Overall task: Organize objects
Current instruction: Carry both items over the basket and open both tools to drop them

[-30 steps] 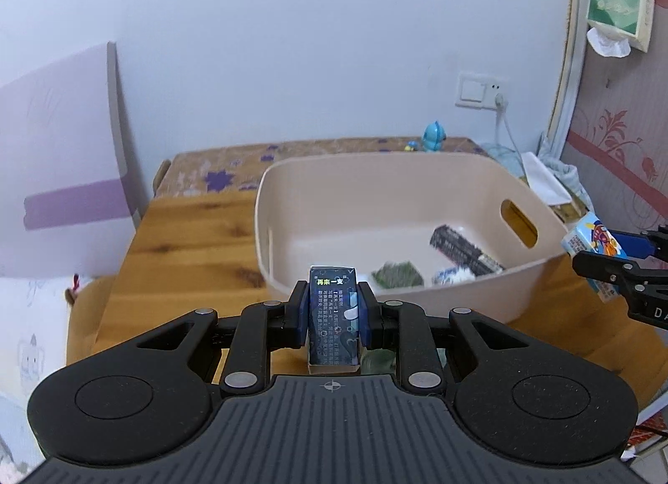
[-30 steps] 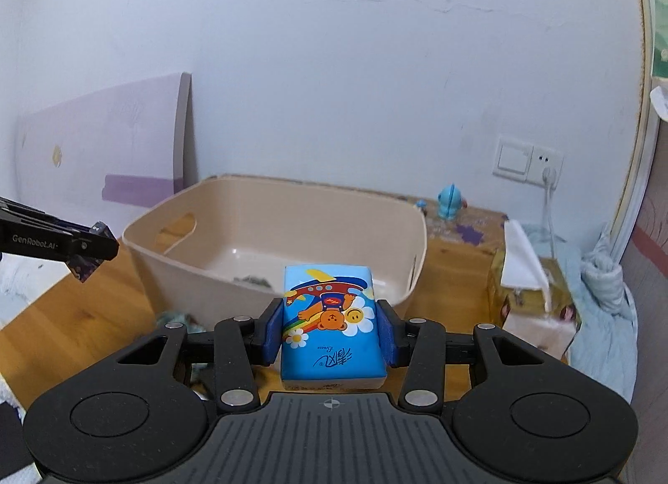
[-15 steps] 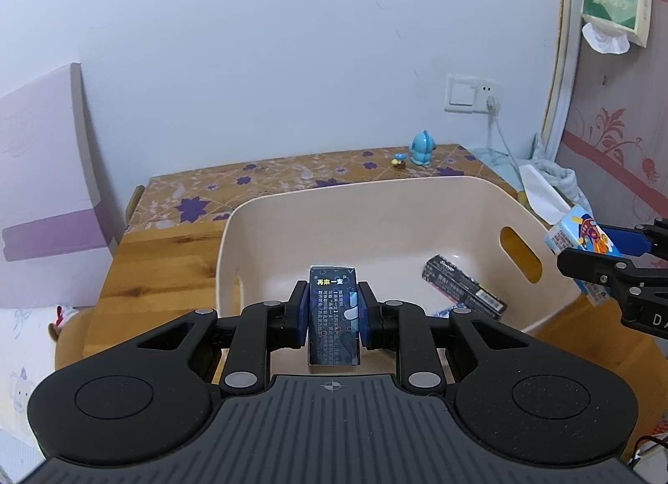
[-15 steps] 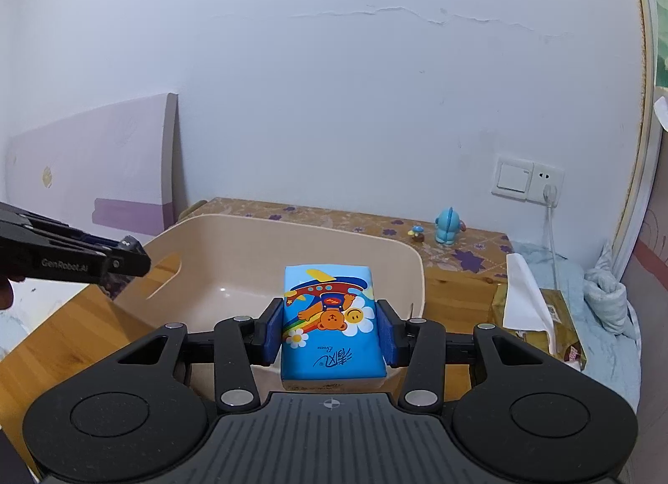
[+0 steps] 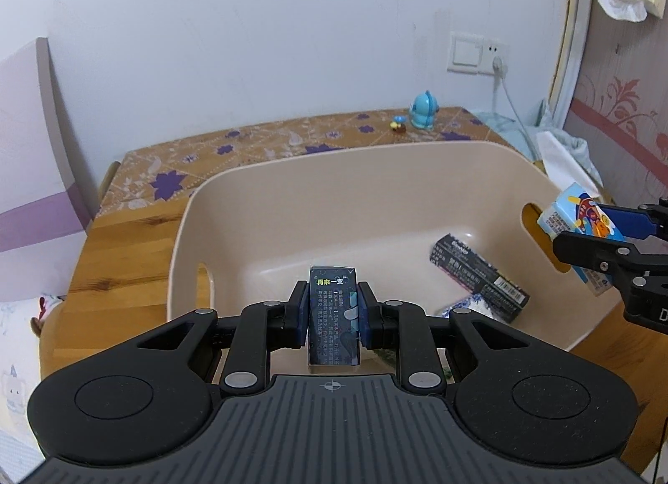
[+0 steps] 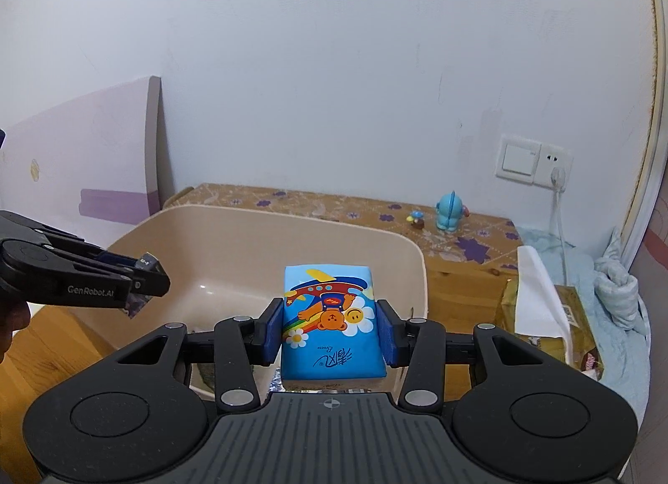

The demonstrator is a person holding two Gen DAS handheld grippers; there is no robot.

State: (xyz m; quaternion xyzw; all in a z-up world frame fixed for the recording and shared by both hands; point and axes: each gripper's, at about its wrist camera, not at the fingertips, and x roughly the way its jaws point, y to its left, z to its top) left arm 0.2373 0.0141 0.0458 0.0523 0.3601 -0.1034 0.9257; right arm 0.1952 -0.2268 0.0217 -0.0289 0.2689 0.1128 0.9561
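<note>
Currently both loads sit above the beige bin: left hand-held gripper pinches a dark printed packet upright over the near-left part of the bin, and right hand-held gripper clamps a blue cartoon tissue pack over the bin's right wall, near the handle cutout. Bin interior is mostly bare toward the far wall and left side; a dark carton lies tilted on the floor at right, with a blue-white packet just beside it, partly hidden by the left gripper's linkage. Bin stands on a wooden desk against a white wall; a floral-top cabinet behind carries a blue figurine and a tiny mushroom toy. Wall switch and socket at right, cord plugged in. A tissue box and bundled cloth sit right of the bin. A pale board leans against the wall at left. Bin's near rim is blocked by gripper bodies; something greenish below the left jaws is unreadable.
</note>
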